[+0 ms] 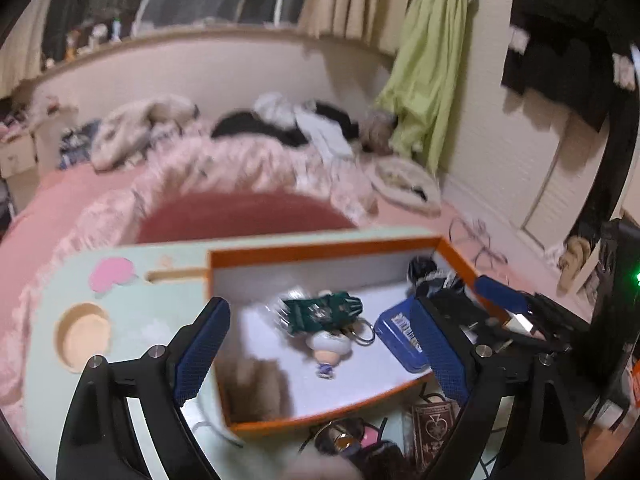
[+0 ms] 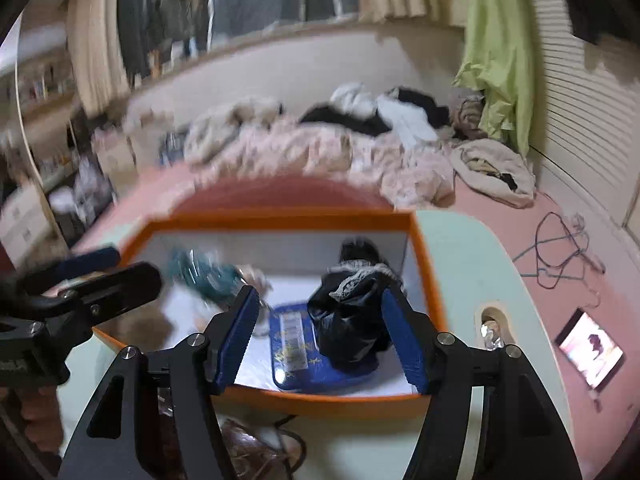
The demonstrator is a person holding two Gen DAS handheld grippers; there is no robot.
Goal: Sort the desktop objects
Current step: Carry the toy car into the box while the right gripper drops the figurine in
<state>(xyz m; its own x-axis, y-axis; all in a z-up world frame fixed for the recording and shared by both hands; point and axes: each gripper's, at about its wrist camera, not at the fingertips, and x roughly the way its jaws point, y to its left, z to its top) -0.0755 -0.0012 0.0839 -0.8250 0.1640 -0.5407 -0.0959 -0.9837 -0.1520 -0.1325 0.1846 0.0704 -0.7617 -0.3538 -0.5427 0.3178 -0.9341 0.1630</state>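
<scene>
Orange-rimmed box (image 1: 320, 250) on pale green worktop (image 1: 160, 320), holding green keychain (image 1: 320, 310), blue tin (image 2: 304, 364), black lace-trimmed pouch (image 2: 352, 320) on the tin. Left gripper (image 1: 320, 356) jaws wide apart, empty. Right gripper (image 2: 320, 340) jaws parted, flanking pouch, not pressing it.

Dim warm indoor light, heavy motion blur, fisheye bending and dark vignette at edges
</scene>
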